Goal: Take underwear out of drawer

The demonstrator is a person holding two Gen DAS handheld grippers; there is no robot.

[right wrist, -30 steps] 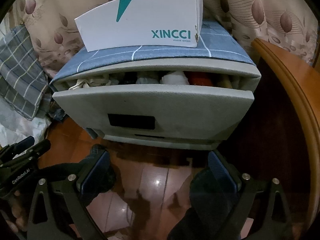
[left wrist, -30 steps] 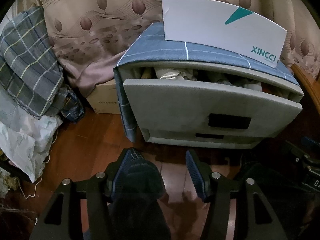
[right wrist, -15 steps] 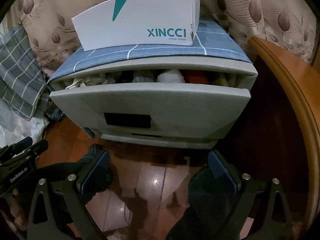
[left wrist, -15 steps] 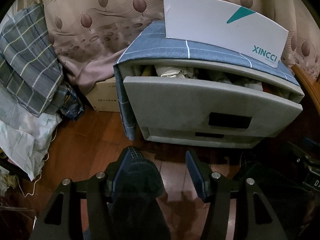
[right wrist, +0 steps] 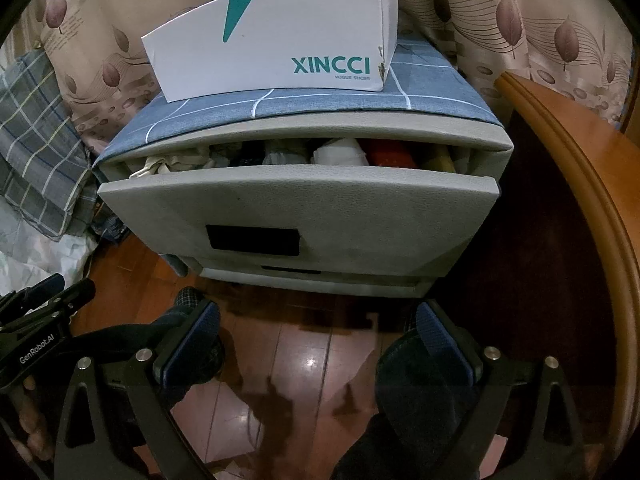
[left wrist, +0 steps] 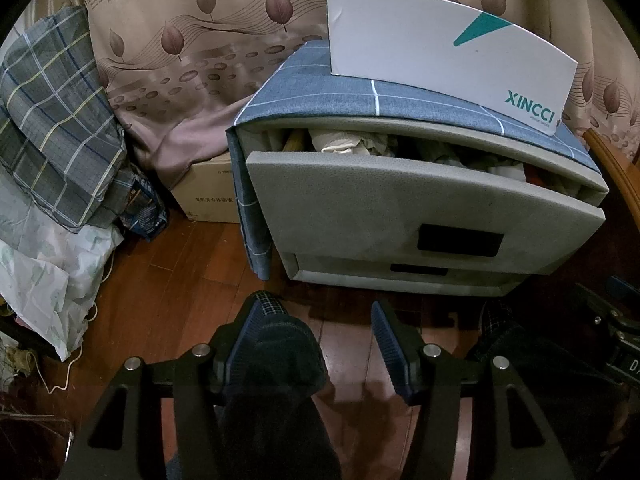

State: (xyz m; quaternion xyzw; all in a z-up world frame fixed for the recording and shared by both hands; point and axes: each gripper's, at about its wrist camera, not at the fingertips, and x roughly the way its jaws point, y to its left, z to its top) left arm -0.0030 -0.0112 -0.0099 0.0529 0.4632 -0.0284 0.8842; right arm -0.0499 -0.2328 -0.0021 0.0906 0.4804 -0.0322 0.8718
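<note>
**Underwear sits in the half-open top drawer, both grippers hang empty over the floor**

Underwear (right wrist: 340,154) lies bunched in the top drawer (right wrist: 304,204) of a low grey cabinet, and only a strip of it shows through the gap between the pulled-out drawer front and the cabinet top. In the right wrist view the row reads, from left to right, as cream fabric, something dark, pale folded pieces, a white roll and a red piece; which of these are underwear and which are other clothes I cannot tell. The left wrist view shows the same gap (left wrist: 400,148) from the other side, with cream and white cloth at its near end.

A blue checked cloth (right wrist: 432,84) covers the cabinet top and hangs down its left side. On it stands a white shoe box (right wrist: 272,44) printed XINCCI. Below the top drawer a second drawer (right wrist: 312,276) is shut.

The left gripper (left wrist: 324,328) hovers above the wooden floor (left wrist: 168,280) in front of the cabinet, its jaws apart with nothing between them. The right gripper (right wrist: 318,328) hangs likewise, jaws spread wide and empty, well short of the drawer front. Dark trouser legs and plaid slippers show under both tools.

A plaid blanket (left wrist: 52,128) and white bags are heaped at the left, a cardboard box (left wrist: 208,196) stands beside the cabinet against a leaf-patterned curtain (left wrist: 192,40), and a curved wooden rail (right wrist: 580,184) runs along the right.
</note>
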